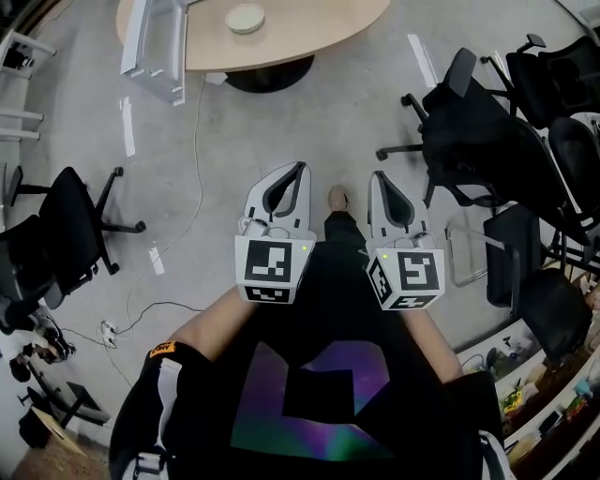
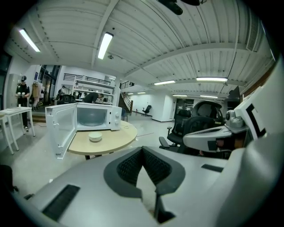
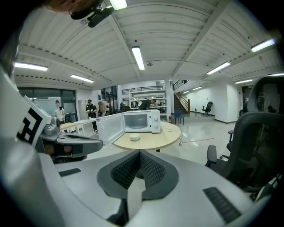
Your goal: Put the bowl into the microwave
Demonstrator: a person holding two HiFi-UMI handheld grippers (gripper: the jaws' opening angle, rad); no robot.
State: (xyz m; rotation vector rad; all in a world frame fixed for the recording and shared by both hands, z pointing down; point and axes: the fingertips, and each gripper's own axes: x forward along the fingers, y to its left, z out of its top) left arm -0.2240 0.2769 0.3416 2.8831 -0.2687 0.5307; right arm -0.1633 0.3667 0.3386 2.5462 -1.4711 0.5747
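The small pale round bowl [image 2: 95, 137] sits on the round wooden table [image 2: 116, 141], just before the open white microwave [image 2: 91, 116]. Probably light, rigid, slick; we would pinch its rim. Our left claw [image 2: 143, 150] and right claw [image 3: 140, 153], clenched empty, are far from the microwave.

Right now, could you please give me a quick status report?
Left gripper and right gripper shut, empty. Bowl on round table, outside microwave, door open. Nothing blocking the bowl.

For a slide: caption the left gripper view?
Shut left hand-held gripper faces pale round bowl before open white microwave on round wooden table.
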